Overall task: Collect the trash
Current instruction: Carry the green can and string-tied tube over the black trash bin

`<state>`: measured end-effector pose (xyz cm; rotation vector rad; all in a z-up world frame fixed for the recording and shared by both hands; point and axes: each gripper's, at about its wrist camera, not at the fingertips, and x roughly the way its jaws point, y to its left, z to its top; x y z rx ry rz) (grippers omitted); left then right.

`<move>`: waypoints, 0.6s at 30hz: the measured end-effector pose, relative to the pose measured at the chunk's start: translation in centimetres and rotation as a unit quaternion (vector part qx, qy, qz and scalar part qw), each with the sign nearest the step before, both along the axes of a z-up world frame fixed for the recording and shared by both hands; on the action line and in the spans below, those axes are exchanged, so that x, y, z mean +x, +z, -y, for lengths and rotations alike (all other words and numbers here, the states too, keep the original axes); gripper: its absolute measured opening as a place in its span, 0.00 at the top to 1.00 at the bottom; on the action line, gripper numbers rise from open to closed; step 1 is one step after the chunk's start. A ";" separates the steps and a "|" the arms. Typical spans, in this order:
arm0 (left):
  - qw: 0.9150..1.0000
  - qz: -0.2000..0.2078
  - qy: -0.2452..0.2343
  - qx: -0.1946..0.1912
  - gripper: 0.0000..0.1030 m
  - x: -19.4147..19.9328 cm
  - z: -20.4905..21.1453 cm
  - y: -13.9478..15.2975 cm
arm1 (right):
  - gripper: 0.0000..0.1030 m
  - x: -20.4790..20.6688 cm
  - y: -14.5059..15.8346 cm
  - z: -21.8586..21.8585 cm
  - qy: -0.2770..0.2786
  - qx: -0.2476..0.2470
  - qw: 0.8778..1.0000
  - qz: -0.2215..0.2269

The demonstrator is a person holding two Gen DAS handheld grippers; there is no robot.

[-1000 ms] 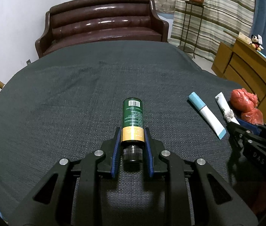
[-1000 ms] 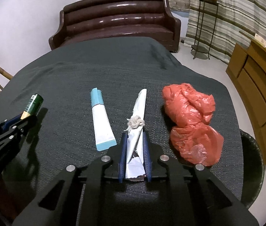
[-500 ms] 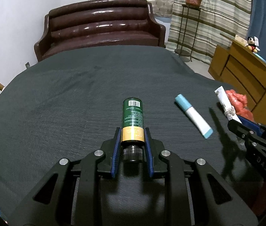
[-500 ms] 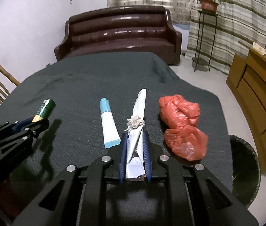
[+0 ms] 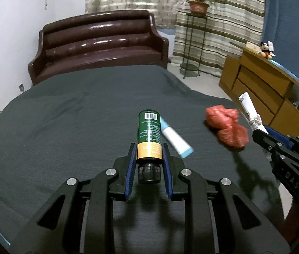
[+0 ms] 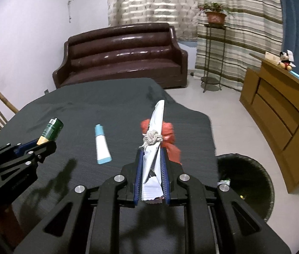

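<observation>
Nearest in, the left gripper (image 5: pixel 148 158) has its blue pads clamped on the gold band of the green bottle (image 5: pixel 149 130), cap end toward the camera, barcoded base pointing to 12 o'clock. That grip near the cap keeps the bottle level and clear of the dark tablecloth (image 5: pixel 64 127). Over at 3 o'clock the right gripper (image 6: pixel 152 169) pinches the crumpled tail of a white wrapper (image 6: pixel 154 135) tied with string, its pointed tip sticking straight out. With 2 pieces in hand, both are held off the cloth, likely to clear the table edge.

Farther out, a blue-capped tube (image 6: pixel 101 146) lies flat at 11 o'clock of the right gripper. The red plastic bag (image 5: pixel 226 127) sits just behind the wrapper. At 4 o'clock, on the floor beside the table, waits the black bin (image 6: pixel 249 182), probably the destination.
</observation>
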<state>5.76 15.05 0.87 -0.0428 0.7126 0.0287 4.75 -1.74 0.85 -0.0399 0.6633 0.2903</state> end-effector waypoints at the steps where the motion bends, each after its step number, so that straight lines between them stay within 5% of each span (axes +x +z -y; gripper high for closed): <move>1: 1.000 0.003 -0.006 0.001 0.78 -0.1 0.7 0.2 | 0.83 -0.1 0.0 0.5 -0.005 0.000 1.000 0.001; 18: 0.997 0.023 -0.072 0.013 0.78 0.5 9.4 1.3 | 0.83 -0.5 0.1 8.2 -0.071 0.000 0.997 0.017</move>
